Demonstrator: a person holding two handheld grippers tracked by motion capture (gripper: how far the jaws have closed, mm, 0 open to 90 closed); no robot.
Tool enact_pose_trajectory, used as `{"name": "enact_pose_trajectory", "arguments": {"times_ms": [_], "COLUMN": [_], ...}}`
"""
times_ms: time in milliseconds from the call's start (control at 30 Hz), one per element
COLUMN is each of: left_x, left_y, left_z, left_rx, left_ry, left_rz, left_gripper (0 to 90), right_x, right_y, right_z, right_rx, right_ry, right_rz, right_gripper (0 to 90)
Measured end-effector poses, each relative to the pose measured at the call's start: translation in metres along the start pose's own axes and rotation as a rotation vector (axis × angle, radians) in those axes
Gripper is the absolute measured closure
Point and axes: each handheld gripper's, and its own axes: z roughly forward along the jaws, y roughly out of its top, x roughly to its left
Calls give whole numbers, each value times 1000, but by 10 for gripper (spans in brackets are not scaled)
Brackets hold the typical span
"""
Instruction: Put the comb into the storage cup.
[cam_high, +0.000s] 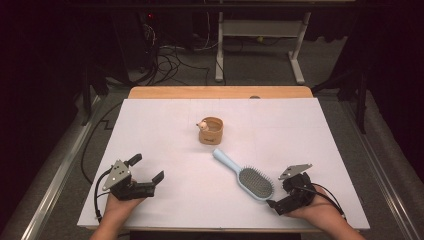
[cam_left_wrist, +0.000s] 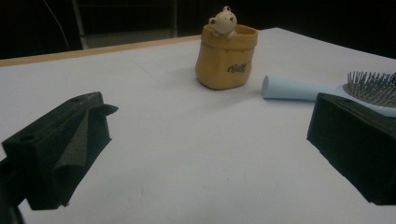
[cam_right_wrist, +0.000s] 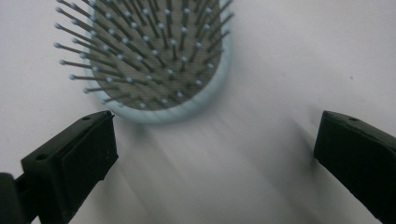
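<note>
A light blue hairbrush (cam_high: 245, 176) lies bristles up on the white table cover (cam_high: 165, 125), its handle pointing toward a tan bag-shaped pot (cam_high: 212, 131). A small bear figure (cam_high: 203, 125) perches on the pot's rim. My right gripper (cam_high: 279, 192) is open just behind the brush head, close to it. In the right gripper view the brush head (cam_right_wrist: 149, 56) lies just ahead of the open right gripper (cam_right_wrist: 215, 154), nothing between the jaws. My left gripper (cam_high: 147, 167) stands open at the front left with nothing in it. The left gripper view shows the left gripper (cam_left_wrist: 205, 149), the pot (cam_left_wrist: 226, 58) and the brush (cam_left_wrist: 299, 88).
The wooden table edge (cam_high: 220, 92) shows beyond the white cover. Behind it are a desk frame (cam_high: 260, 45) and loose cables (cam_high: 170, 60) on the floor. Metal rails (cam_high: 60, 170) run along both sides of the table.
</note>
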Motion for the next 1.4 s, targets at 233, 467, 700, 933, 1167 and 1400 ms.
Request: {"name": "enact_pose_trajectory", "arguments": {"times_ms": [233,467,700,933,1167,1400], "left_x": [0,-1,-1,-1,-2,-2], "left_y": [-1,-2,-1,-1,-1,-2], "left_z": [0,0,0,-1,-2,-1], "left_rx": [5,11,14,15,14,14], "left_ry": [1,-5,-6,-19,-24,-27], "left_rz": [12,2,-6,-5,-3,-5], "left_gripper": [3,1,1,1,1,1], "right_x": [6,10,12,15,16,17], "right_y": [9,22,31,44,51,58], "right_z": [4,8,12,16,19,23], "right_rx": [15,31,46,67,78,86], "right_ry": [10,16,15,18,16,17], "right_rz": [-30,-57,-79,-98,-103,-116], "right_gripper": [0,0,1,0,0,0]}}
